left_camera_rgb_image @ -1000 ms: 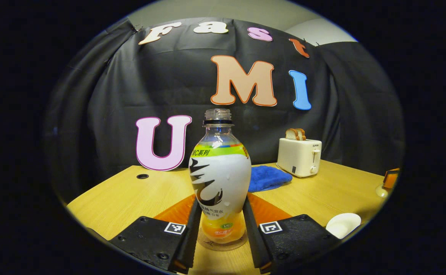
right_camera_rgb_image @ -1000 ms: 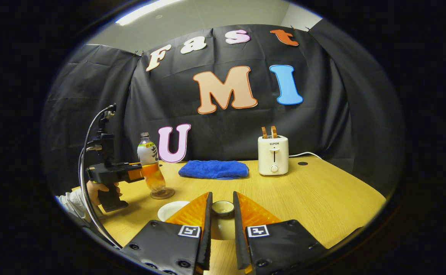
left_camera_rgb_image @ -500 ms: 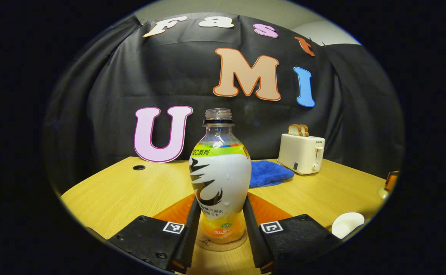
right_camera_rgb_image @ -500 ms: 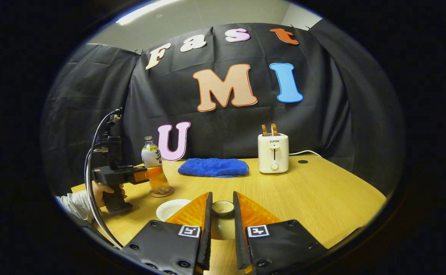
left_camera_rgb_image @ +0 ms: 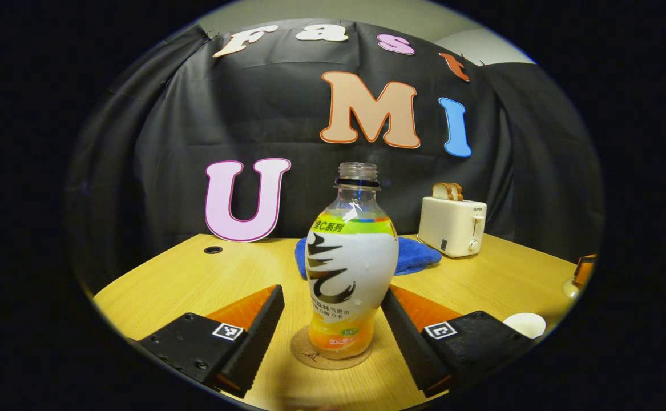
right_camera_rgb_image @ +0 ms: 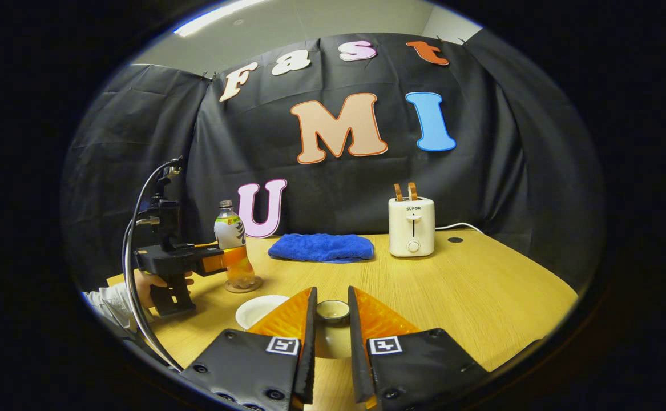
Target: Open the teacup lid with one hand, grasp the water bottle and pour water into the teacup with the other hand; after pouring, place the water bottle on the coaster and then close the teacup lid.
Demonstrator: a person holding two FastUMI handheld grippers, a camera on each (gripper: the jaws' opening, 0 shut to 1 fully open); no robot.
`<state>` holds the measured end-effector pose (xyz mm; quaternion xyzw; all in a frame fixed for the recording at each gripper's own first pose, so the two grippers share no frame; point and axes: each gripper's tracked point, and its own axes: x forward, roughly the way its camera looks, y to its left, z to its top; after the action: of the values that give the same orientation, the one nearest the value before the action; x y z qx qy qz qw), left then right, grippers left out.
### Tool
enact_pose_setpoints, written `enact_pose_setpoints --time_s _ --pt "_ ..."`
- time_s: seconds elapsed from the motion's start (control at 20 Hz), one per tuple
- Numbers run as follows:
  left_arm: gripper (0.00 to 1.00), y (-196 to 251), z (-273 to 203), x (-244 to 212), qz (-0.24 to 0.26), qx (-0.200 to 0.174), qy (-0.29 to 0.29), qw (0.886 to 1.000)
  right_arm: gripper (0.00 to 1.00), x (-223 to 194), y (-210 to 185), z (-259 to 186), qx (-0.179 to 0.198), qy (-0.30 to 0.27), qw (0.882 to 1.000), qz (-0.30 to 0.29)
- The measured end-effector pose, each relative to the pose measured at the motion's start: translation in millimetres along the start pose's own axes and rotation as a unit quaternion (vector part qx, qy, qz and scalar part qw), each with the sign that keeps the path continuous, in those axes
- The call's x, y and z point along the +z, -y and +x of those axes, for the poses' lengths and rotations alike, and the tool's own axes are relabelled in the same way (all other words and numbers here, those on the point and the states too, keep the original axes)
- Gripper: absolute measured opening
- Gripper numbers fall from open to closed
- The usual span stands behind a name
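Spread clear of the water bottle [left_camera_rgb_image: 351, 274] are the left gripper [left_camera_rgb_image: 333, 322] jaws; it stands on the coaster [left_camera_rgb_image: 331, 356] near the table's [left_camera_rgb_image: 184, 285] left edge. Right gripper [right_camera_rgb_image: 331, 319] is clamped on the lid [right_camera_rgb_image: 333, 309]; it should be lowered squarely onto the teacup [right_camera_rgb_image: 261, 310]

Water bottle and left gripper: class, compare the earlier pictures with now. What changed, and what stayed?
The left gripper opened, letting go of the water bottle, now standing free on the coaster. The right gripper stays closed on the teacup lid; towel and toaster unchanged.
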<state>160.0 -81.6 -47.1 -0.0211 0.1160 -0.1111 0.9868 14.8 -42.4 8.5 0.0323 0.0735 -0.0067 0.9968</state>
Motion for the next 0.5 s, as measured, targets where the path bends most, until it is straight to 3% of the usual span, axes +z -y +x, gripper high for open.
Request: enact_pose_setpoints --time_s 0.5 --pt "0.98 -12.7 -47.8 14.8 0.023 0.015 0.031 0.999 0.32 -6.2 -14.6 4.7 0.012 -0.001 1.0 -0.003"
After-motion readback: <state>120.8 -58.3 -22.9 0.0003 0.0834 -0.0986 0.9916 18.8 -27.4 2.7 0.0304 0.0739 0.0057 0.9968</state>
